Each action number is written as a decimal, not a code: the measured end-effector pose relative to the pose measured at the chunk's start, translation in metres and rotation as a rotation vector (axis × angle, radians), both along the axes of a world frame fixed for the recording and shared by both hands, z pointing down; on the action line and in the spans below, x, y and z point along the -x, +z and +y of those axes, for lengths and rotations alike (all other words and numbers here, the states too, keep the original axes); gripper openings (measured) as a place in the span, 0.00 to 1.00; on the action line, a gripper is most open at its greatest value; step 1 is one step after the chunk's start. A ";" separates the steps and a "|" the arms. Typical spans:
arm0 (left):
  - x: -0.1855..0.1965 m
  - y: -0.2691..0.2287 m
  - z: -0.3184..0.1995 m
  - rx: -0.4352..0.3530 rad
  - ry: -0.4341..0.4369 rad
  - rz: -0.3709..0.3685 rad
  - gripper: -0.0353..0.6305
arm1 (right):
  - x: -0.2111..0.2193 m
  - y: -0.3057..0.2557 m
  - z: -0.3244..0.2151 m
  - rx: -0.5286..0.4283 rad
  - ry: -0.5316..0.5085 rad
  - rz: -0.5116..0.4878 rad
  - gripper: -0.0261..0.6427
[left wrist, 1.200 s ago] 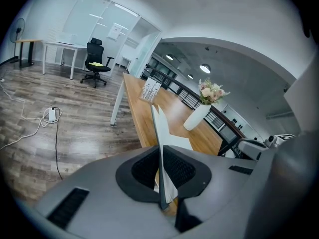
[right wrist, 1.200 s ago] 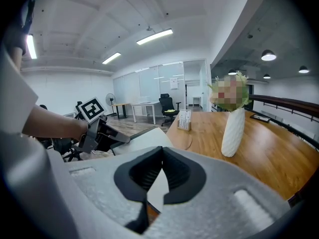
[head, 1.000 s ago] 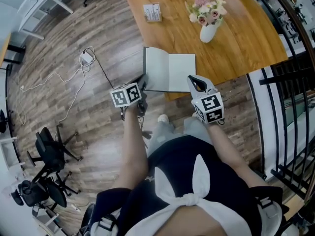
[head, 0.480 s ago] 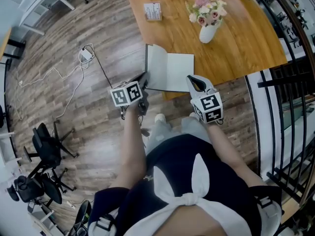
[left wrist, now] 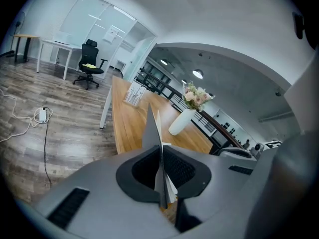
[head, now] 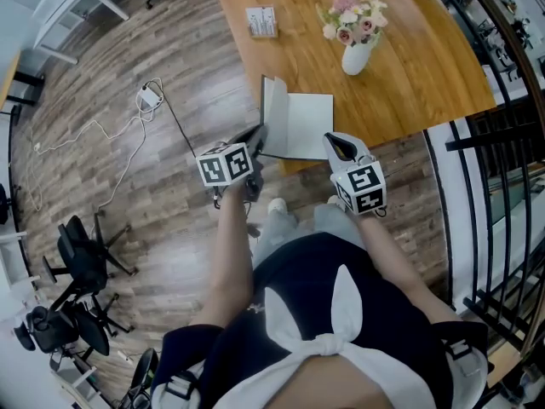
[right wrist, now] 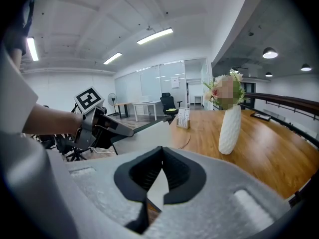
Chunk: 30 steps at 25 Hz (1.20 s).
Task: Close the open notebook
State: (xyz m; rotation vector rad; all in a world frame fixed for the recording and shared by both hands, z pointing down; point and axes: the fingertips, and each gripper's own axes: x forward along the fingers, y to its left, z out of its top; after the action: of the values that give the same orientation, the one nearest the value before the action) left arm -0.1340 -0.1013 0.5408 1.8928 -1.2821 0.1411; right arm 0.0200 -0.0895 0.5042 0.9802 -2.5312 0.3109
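Observation:
The notebook [head: 308,126] lies at the near edge of the wooden table [head: 409,83]. Its right page is flat; its left cover [head: 271,113] stands almost upright. My left gripper [head: 258,140] is shut on that cover's near edge, and in the left gripper view the cover [left wrist: 150,128] rises as a thin sheet out of the closed left gripper [left wrist: 161,169]. My right gripper [head: 335,141] sits at the notebook's near right corner. In the right gripper view its tips [right wrist: 160,156] meet, with the white page [right wrist: 144,136] showing just beyond and below them.
A white vase of flowers [head: 356,51] stands behind the notebook, with a small box [head: 263,21] further back on the table. A charger with its cable [head: 152,100] lies on the wood floor to the left, near folded chairs [head: 85,258]. A black railing [head: 494,186] runs along the right.
The left gripper has moved right and up, swinging the notebook's left cover from flat on the table to nearly upright. The right gripper has stayed put.

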 end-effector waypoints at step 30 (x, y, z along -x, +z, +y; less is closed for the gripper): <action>-0.047 -0.006 -0.003 -0.031 0.086 0.068 0.11 | -0.016 0.004 -0.002 0.010 0.040 -0.004 0.04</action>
State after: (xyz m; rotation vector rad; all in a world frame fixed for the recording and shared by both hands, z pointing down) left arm -0.0868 -0.1038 0.5348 1.9629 -1.1649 0.1016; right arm 0.0365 -0.0918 0.5083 1.0279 -2.5136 0.3376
